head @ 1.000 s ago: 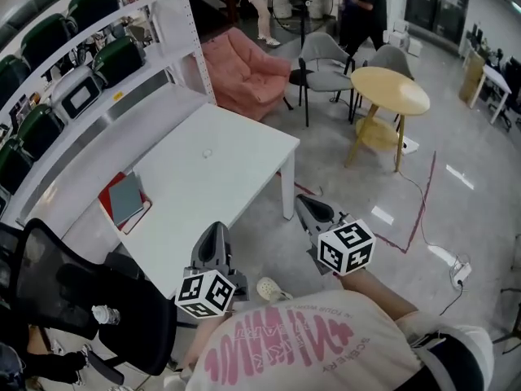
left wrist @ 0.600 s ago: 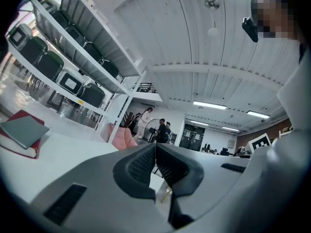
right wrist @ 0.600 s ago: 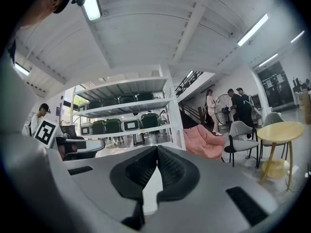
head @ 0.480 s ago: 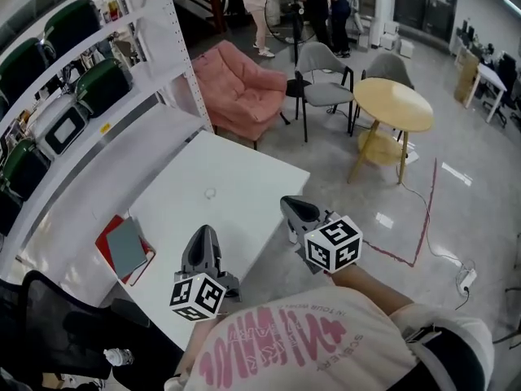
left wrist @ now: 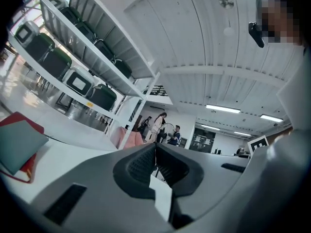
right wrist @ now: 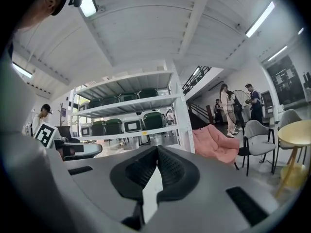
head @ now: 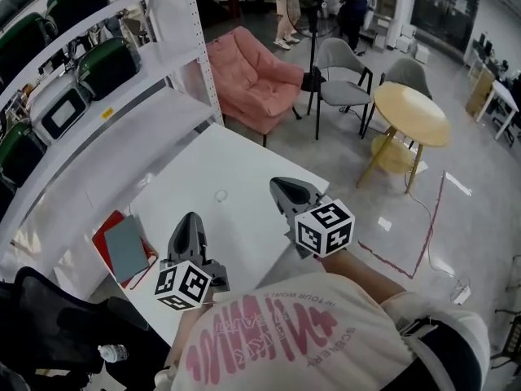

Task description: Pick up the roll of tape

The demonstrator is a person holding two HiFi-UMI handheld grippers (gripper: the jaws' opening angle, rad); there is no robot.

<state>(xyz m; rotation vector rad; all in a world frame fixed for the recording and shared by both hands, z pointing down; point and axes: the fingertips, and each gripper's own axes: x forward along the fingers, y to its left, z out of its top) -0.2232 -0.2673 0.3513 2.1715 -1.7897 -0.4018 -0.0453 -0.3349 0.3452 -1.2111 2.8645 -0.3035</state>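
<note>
While both grippers hang level over the near part of the white table [head: 236, 157], the roll of tape [head: 221, 195] lies flat on the bare top. It is a small pale ring, ahead of the left gripper [head: 192, 220] and just left of the right gripper [head: 282, 189], and neither touches it. Each gripper's jaws are pressed together with nothing between them.

The right gripper rides over the table's right-hand edge, close to its far corner, and past that edge is open shiny floor [head: 391, 210]. Along the table's left side runs white shelving [head: 163, 51] loaded with dark green cases. A red folder [head: 110, 233] with a grey book on it lies at that left edge, well apart from the tape.

Beyond the far end stands a pink armchair [head: 260, 76], then a grey chair [head: 342, 72] and a round yellow table [head: 411, 112], all clear of the white one. A black office chair [head: 49, 316] crowds the near-left corner.
</note>
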